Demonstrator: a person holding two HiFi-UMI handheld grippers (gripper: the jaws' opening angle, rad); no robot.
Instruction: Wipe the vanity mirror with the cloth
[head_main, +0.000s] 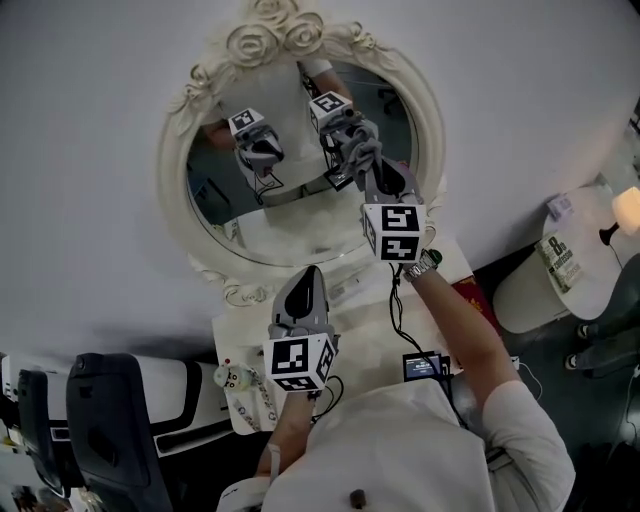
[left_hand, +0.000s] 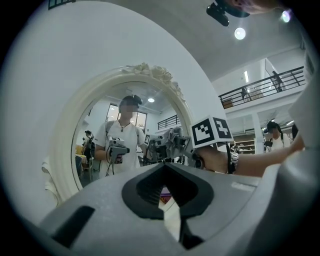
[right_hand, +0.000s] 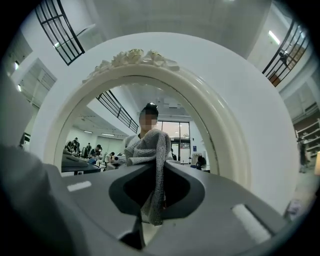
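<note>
Mirror (head_main: 290, 225): oval glass in a white carved frame with roses on top, standing on the bench against a pale wall.
Cloth (head_main: 366, 155): grey knit, at the right side of the glass, where in the head view it meets its own reflection. In the right gripper view the cloth (right_hand: 152, 150) stands bunched above the jaws, with a strip hanging down between them.
Right gripper (head_main: 378, 178): raised to the mirror, jaws clenched on the cloth. Its own view shows the right gripper (right_hand: 155, 167) pointing straight at the mirror (right_hand: 100, 130).
Left gripper (head_main: 309, 275): low, over the bench, just before the bottom of the frame and apart from the glass.
Left jaws: in the left gripper view the left gripper (left_hand: 164, 167) has its jaws pressed together, nothing between them.
Left gripper view: the mirror (left_hand: 100, 145) lies ahead to the left, and the cloth (left_hand: 172, 137) sits at the frame's right edge.
Bench (head_main: 360, 300): white, under the mirror, cables trailing across it.
Watch (head_main: 422, 265): on the right wrist.
Chair (head_main: 110, 420): dark, at the lower left.
</note>
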